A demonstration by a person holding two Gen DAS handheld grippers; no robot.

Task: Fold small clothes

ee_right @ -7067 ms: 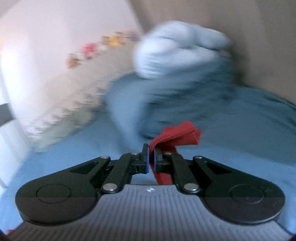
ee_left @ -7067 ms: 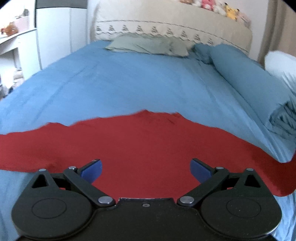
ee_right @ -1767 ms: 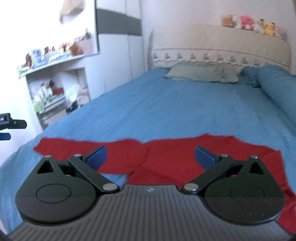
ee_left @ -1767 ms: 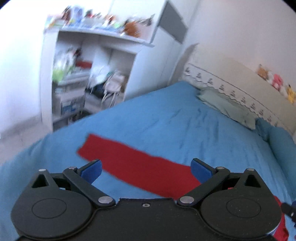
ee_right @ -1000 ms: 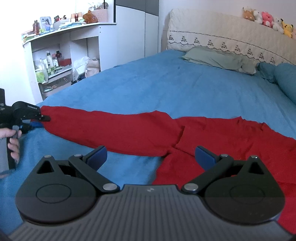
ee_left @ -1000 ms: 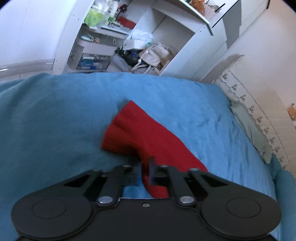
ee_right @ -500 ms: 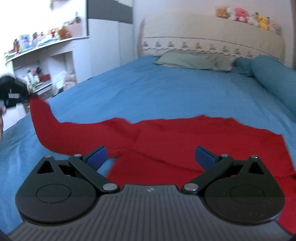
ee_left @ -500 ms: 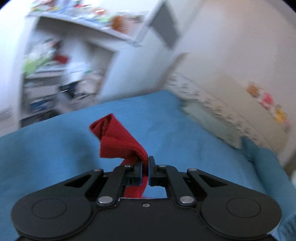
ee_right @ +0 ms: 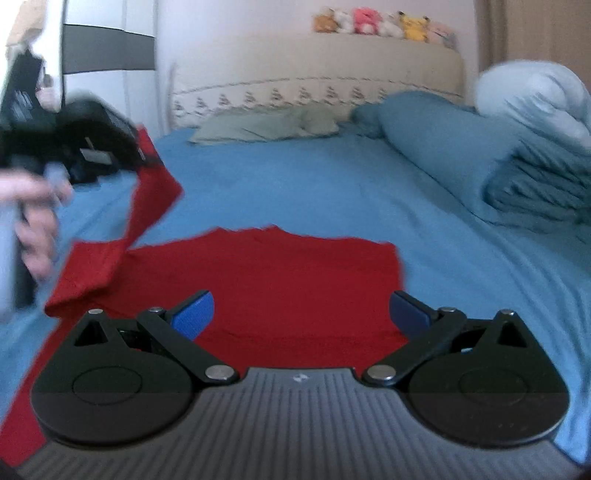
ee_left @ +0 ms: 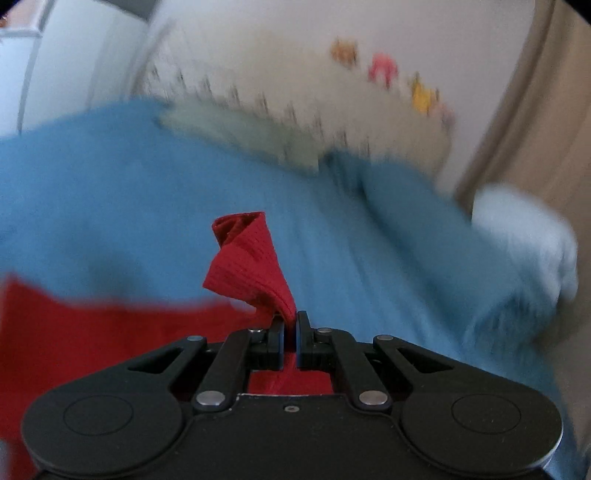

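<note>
- The left gripper (ee_left: pixel 290 326) has its jaws pressed together on the cuff of one sleeve (ee_left: pixel 251 266) of the red garment (ee_right: pixel 266 284). The cuff stands up in front of the jaws like a small cone.
- From the right wrist view, this sleeve rises from the bed (ee_right: pixel 332 184) up to the left gripper (ee_right: pixel 147 157), above and to the left of the right jaws. It is lifted, I think, so that it can be carried over the body of the garment and laid on it as a fold.
- The right gripper (ee_right: pixel 301 314) has its jaws spread wide and pinches nothing. It hangs low over the near part of the garment, whose flat body lies just in front of and under the jaws. I judge it waits there to press or catch the cloth, but I cannot tell if it touches.
- The hand (ee_right: pixel 33 221) that holds the left gripper shows to the far left, blurred.
- Count: one red garment, one lifted sleeve; I see no second sleeve spread to the right.
- Farther out: one flat pillow (ee_right: pixel 266 125) at the headboard, one rolled blue duvet (ee_right: pixel 480 155) to the right, and a row of about five soft toys (ee_right: pixel 384 24) on the headboard.
</note>
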